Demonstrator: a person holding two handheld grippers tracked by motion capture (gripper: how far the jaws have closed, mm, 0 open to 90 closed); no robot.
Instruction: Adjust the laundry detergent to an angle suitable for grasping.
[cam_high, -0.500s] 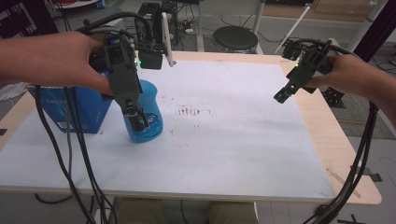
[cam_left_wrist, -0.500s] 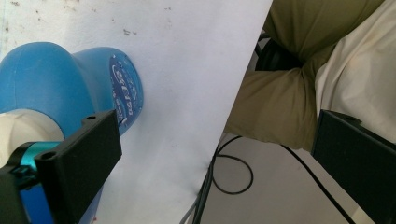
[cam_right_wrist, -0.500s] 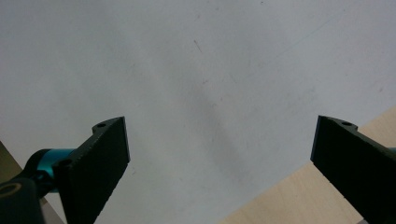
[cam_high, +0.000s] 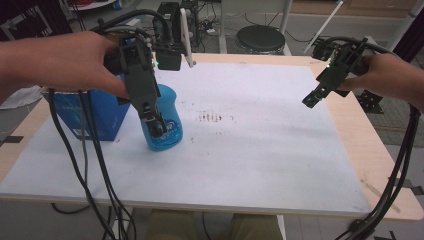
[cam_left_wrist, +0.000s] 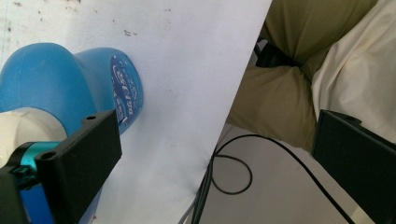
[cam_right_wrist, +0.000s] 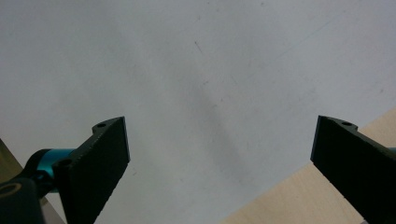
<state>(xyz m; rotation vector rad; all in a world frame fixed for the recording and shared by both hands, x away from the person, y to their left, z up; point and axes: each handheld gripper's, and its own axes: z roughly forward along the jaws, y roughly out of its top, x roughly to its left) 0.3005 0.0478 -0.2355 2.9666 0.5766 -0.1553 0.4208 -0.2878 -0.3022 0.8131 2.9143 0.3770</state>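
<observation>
Blue bottle (cam_high: 161, 125) upright on white-covered worktop (cam_high: 260, 150), left of centre, just beside blue box (cam_high: 92, 112). Left hand-held gripper (cam_high: 155, 122) over bottle, jaws spread wide, one beside its white cap (cam_left_wrist: 25, 128). Right hand-held gripper (cam_high: 311, 100) spread, above worktop's right edge, well apart.

Blue bottle (cam_left_wrist: 70, 79): oval label (cam_left_wrist: 125, 95) with white lettering on its side, too blurred to read. Blue box (cam_high: 95, 112) at 9 o'clock on the desk: pale print, illegible. No other legible text.
</observation>
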